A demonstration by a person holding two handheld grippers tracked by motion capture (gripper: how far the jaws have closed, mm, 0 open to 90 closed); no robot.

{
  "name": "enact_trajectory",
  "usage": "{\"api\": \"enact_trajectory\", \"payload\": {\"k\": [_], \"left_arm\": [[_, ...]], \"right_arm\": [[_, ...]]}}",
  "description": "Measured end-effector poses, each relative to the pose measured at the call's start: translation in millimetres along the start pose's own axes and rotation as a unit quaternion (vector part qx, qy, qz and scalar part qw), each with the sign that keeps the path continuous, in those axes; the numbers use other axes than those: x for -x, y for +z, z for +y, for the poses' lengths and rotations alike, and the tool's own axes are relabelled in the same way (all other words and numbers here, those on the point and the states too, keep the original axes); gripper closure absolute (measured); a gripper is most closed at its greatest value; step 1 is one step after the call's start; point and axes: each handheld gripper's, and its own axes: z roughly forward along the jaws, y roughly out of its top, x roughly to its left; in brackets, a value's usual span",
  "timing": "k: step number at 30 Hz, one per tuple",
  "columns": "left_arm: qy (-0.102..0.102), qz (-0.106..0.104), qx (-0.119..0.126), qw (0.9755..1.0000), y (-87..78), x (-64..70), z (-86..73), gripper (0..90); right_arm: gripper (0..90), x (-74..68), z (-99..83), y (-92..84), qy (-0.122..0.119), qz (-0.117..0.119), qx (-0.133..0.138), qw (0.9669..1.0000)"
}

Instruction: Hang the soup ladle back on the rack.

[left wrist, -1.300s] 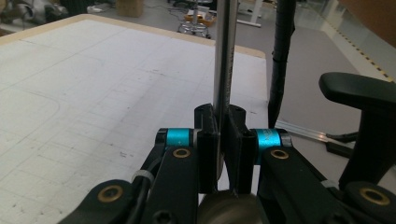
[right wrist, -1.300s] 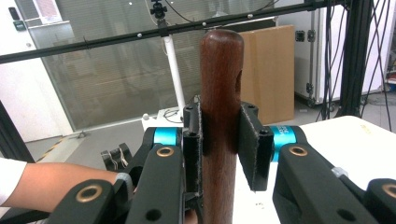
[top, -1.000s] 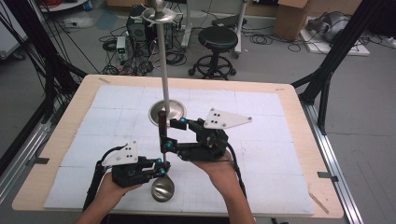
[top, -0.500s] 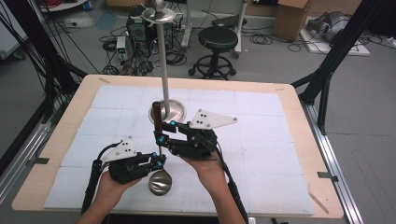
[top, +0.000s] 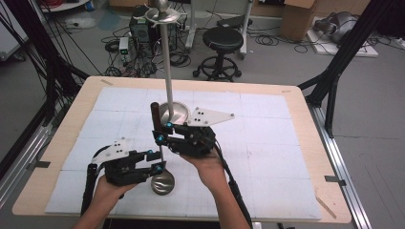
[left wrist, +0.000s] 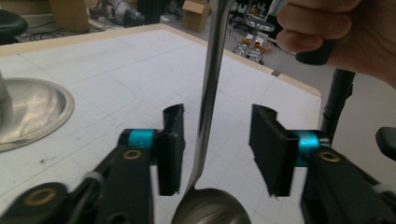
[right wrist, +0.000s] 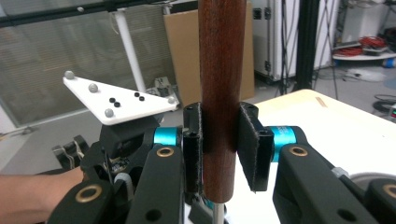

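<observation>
With the right gripper [right wrist: 219, 140] pinching the ladle's wooden handle [right wrist: 220, 70] upright and its bowl [top: 163, 182] near the tabletop [top: 267, 143], the spread left gripper [left wrist: 215, 149] should probably close squarely on the thin metal shaft [left wrist: 210, 93] between its jaws.

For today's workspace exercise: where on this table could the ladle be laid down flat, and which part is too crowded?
Free patches: the white mat right of the right gripper, out to the wooden edge, and the far left corner beyond the left gripper. Crowded: the middle, where the stand's round base, both grippers and the ladle bunch together.
</observation>
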Motion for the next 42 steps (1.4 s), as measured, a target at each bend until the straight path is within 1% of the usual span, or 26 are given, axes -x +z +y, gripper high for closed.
{"api": "enact_trajectory", "payload": {"k": [1, 2, 3, 5, 6, 8, 10, 12, 14, 18, 19, 22, 25, 28, 29, 31, 35, 39, 41, 42], "left_arm": [[0.006, 0.004, 0.008, 0.9999, -4.6, -3.2, -2.3, 51.1], [0.01, 0.013, 0.02, 0.9997, -9.6, -6.3, -4.7, 45.8], [0.012, 0.02, 0.027, 0.9994, -14.9, -10.0, -6.7, 43.1], [0.01, 0.032, 0.043, 0.9985, -24.2, -17.2, -10.1, 39.9], [0.005, 0.037, 0.049, 0.9981, -27.9, -20.7, -10.8, 37.7], [0.004, 0.053, 0.052, 0.9972, -34.0, -25.7, -10.2, 34.9], [0.012, 0.058, 0.056, 0.9967, -39.6, -29.0, -9.7, 33.8], [0.021, 0.065, 0.059, 0.996, -43.7, -31.1, -9.5, 30.1], [0.026, 0.07, 0.055, 0.9957, -46.3, -32.9, -9.8, 27.6], [0.024, 0.08, 0.05, 0.9953, -49.9, -35.5, -11.2, 24.7], [0.023, 0.083, 0.051, 0.995, -50.8, -36.3, -11.6, 22.5], [0.016, 0.081, 0.055, 0.9951, -53.4, -37.5, -14.9, 22.5], [0.02, 0.083, 0.049, 0.9951, -54.4, -38.3, -16.7, 22.8], [0.018, 0.084, 0.054, 0.9948, -56.0, -39.2, -16.7, 22.8], [0.02, 0.084, 0.054, 0.9948, -56.3, -39.6, -17.0, 22.8], [0.023, 0.085, 0.052, 0.9947, -56.8, -40.0, -17.4, 22.8], [0.023, 0.085, 0.052, 0.9948, -57.5, -40.4, -17.8, 22.8], [0.025, 0.081, 0.049, 0.9952, -57.1, -40.1, -18.2, 22.9], [0.022, 0.083, 0.05, 0.995, -56.8, -40.2, -18.3, 23.0], [0.025, 0.083, 0.049, 0.995, -57.3, -40.6, -18.2, 23.0]], "right_arm": [[73.5, 3.1, 2.7, 0.3, 0.003, 0.005, 0.003, 1.0], [73.5, 6.6, 6.1, 0.5, 0.008, 0.012, 0.01, 0.9998], [73.5, 10.5, 10.2, 0.6, 0.012, 0.019, 0.019, 0.9996], [73.5, 18.8, 19.6, 1.2, 0.015, 0.026, 0.032, 0.999], [73.5, 23.2, 24.7, 2.4, 0.014, 0.028, 0.034, 0.9989], [73.5, 31.2, 34.9, 5.5, 0.012, 0.031, 0.035, 0.9988], [73.5, 38.4, 45.5, 10.4, 0.006, 0.033, 0.031, 0.999], [73.5, 44.8, 55.8, 15.4, -0.002, 0.032, 0.024, 0.9992], [73.5, 51.3, 65.0, 20.1, -0.006, 0.03, 0.02, 0.9993], [73.5, 64.0, 81.4, 26.9, -0.005, 0.02, 0.017, 0.9996], [73.5, 67.0, 85.6, 28.3, -0.005, 0.019, 0.016, 0.9997], [73.5, 74.1, 97.0, 33.2, -0.005, 0.012, 0.015, 0.9998], [73.5, 81.1, 105.7, 37.6, -0.005, 0.008, 0.013, 0.9999], [73.4, 86.9, 112.6, 41.2, -0.004, 0.003, 0.011, 0.9999], [73.5, 88.8, 114.6, 41.9, -0.005, 0.002, 0.009, 0.9999], [73.5, 92.2, 117.5, 42.5, -0.006, -0.001, 0.011, 0.9999], [73.4, 100.5, 120.4, 41.8, 0.004, -0.005, 0.017, 0.9998], [73.5, 104.2, 122.4, 44.8, 0.003, -0.001, 0.013, 0.9999], [73.4, 105.5, 124.3, 47.2, 0.004, 0.001, 0.014, 0.9999], [73.4, 106.3, 125.5, 48.6, 0.003, 0.001, 0.014, 0.9999]]}}
